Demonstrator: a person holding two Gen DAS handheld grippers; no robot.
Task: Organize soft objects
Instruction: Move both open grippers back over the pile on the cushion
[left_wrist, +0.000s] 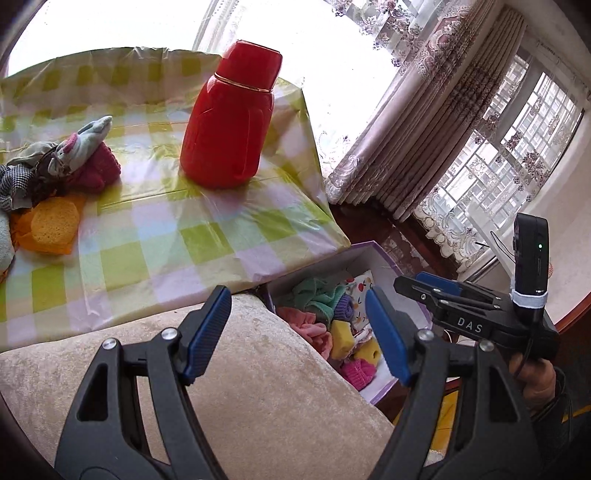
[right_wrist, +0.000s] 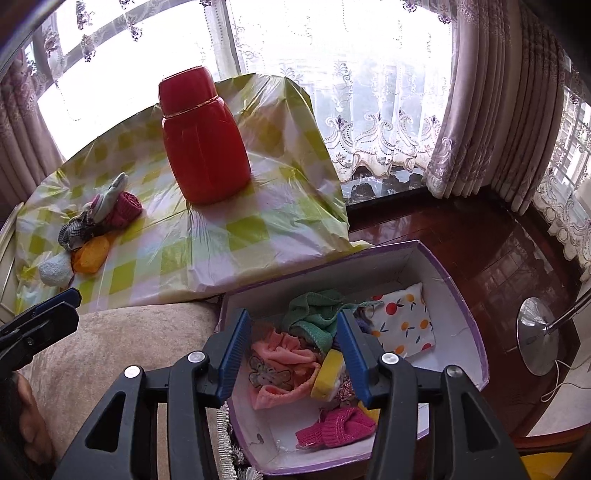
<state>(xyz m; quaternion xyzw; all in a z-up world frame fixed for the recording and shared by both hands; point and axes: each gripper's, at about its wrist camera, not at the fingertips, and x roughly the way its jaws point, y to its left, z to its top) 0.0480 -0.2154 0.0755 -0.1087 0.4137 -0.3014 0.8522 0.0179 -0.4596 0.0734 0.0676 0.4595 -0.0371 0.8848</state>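
A purple-rimmed white box (right_wrist: 332, 269) on the floor holds a green towel (right_wrist: 314, 314), a fruit-print pouch (right_wrist: 402, 321), a pink cloth (right_wrist: 284, 362), a yellow sponge (right_wrist: 327, 376) and a pink knit piece (right_wrist: 336, 424). My right gripper (right_wrist: 295, 354) hangs open over the box, with nothing touching its pads. My left gripper (left_wrist: 295, 332) stands wide open and empty above the sofa arm, beside the box (left_wrist: 384, 258). On the table lies a pile: a grey glove (left_wrist: 88, 136), a pink knit piece (left_wrist: 99, 170), a yellow sponge (left_wrist: 55, 221) on orange cloth.
A tall red flask (left_wrist: 229, 118) stands on the table's checked plastic cover (left_wrist: 166, 240). A beige sofa arm (left_wrist: 258, 387) lies between table and box. Curtains and windows stand behind. A metal lamp base (right_wrist: 535, 336) sits on the wooden floor to the right.
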